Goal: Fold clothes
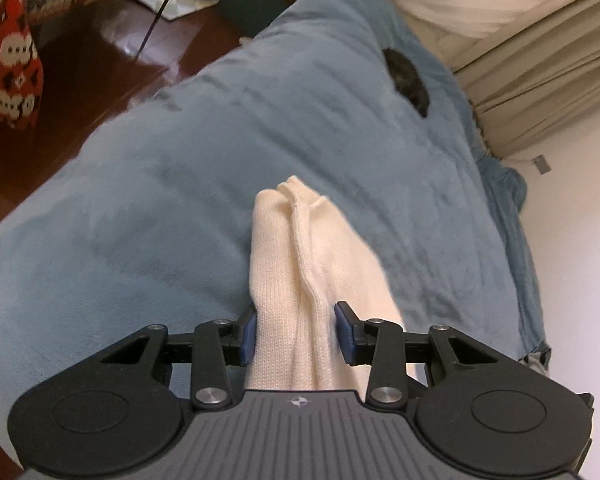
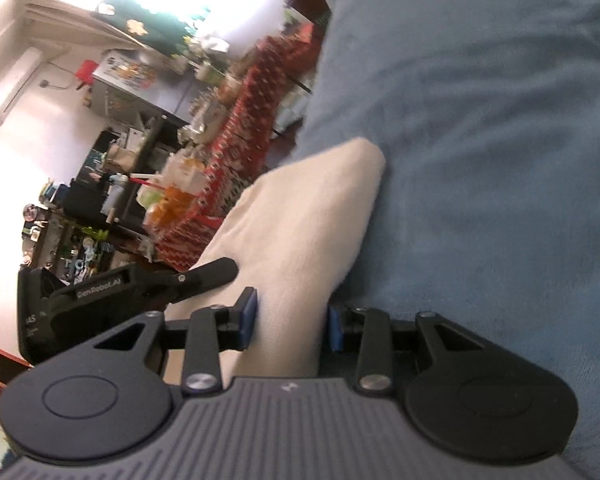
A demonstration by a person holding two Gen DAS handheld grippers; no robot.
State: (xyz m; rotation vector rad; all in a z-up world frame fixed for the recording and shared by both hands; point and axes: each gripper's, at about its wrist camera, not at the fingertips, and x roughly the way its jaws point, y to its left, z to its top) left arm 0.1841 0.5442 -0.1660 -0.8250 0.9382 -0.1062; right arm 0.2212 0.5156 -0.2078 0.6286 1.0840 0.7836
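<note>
1. Left gripper (image 1: 300, 332) and right gripper (image 2: 292, 320) each pinch a bunched part of the cream sweater (image 1: 300, 264), half-closed.
2. Sweater hangs over the blue blanket (image 1: 160, 184), stretching toward twelve o'clock.
3. Mid-carry, I judge; next, lay it flat.

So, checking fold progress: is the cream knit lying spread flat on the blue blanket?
No. The cream knit hangs bunched, gripped by both the left gripper and right gripper, above the blue blanket.
</note>
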